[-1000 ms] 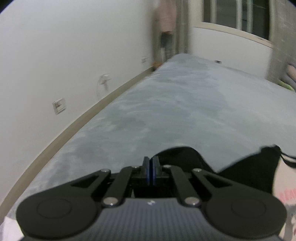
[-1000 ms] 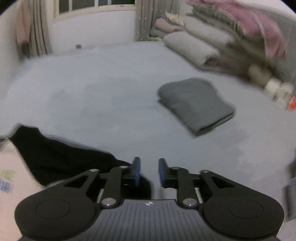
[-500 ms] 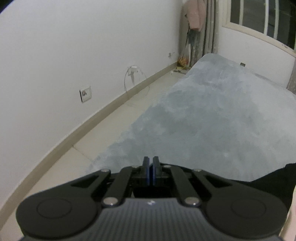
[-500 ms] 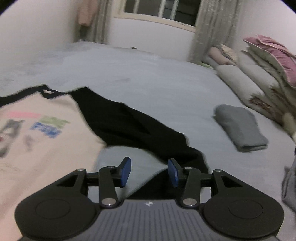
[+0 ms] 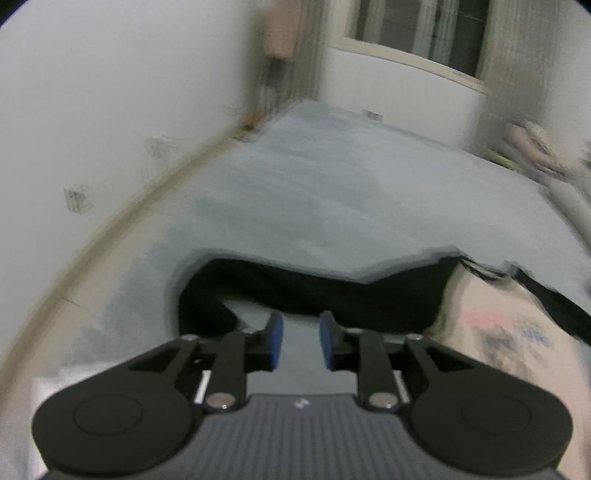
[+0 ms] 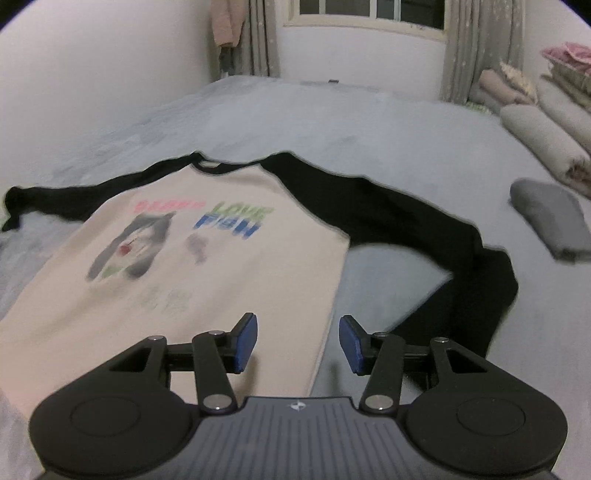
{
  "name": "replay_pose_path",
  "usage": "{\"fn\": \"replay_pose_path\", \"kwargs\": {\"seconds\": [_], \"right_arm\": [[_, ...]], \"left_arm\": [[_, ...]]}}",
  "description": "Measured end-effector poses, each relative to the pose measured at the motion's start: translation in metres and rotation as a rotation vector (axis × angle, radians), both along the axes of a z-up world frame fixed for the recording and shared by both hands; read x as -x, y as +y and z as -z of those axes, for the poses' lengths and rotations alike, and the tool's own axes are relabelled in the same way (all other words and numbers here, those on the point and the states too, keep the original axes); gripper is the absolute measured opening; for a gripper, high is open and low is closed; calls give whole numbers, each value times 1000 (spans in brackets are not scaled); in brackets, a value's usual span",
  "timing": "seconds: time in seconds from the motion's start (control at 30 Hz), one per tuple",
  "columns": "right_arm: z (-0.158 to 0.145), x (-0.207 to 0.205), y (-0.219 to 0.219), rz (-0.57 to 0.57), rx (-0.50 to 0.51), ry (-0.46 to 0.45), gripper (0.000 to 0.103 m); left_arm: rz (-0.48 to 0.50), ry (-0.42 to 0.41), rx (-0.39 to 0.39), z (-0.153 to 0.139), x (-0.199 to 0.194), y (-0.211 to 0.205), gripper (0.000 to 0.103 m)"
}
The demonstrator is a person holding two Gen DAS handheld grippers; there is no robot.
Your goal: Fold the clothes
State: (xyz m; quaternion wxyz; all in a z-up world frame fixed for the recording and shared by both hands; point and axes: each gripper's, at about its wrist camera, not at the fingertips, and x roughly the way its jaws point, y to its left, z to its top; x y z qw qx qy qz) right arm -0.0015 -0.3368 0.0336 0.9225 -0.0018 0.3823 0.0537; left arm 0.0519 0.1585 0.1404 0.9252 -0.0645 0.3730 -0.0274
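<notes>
Bedding comes first: a wide grey-blue bed cover (image 6: 369, 125) fills most of both views, running back to a white wall (image 5: 110, 92) and a curtained window (image 6: 373, 11). Stacked pillows and rolled blankets (image 6: 543, 125) line its far right edge. On the cover lies the long-sleeved shirt (image 6: 207, 258), spread flat with its front up: a cream body with a blurred coloured print and black sleeves. Its collar points toward the window. The right sleeve (image 6: 443, 236) bends out from the shoulder and curls back toward the camera, leaving a patch of bare cover between sleeve and body. In the left wrist view the left sleeve (image 5: 314, 291) lies across the picture just beyond the tool, doubled back at its left end. A folded grey garment (image 6: 550, 218) sits well apart to the right, near the pillows.

The right gripper (image 6: 298, 341) hangs over the shirt's right side edge with its jaws spread and opening, nothing between the blue pads. The left gripper (image 5: 301, 341) is just short of the black sleeve, its jaws parted and opening, only bare cover seen in the gap
</notes>
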Motion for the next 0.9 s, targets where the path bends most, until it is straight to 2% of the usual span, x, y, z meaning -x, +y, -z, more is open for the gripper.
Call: {"fn": "replay_pose_path", "kwargs": {"seconds": [0.1,0.2,0.4,0.5,0.57,0.67,0.73,0.83,0.9], "right_arm": [[6,26,-7,18,-92,49,48],[14,53,-15,49,-162,93,48],[31,103,-16,61,-305,122,48],[38,114,-17,68,-347,111,48],[41,115,-18,99,-366,103,40],[42,110,-16,126,-390,93,31],[44,109,-10,132,-373,81,24],[47,110,-1,136,-319,52,15],[45,114,0,137,-296,33,11]], "left_arm": [[89,41,-9,20,43,-40,35],[97,112,2,47,71,-60,36],[97,203,48,88,97,-65,36],[92,231,117,104,101,-67,35],[79,217,106,105,104,-71,35],[52,196,93,106,108,-78,28],[40,185,83,107,110,-82,7],[31,168,72,107,112,-86,4],[14,158,96,102,114,-81,3]]}}
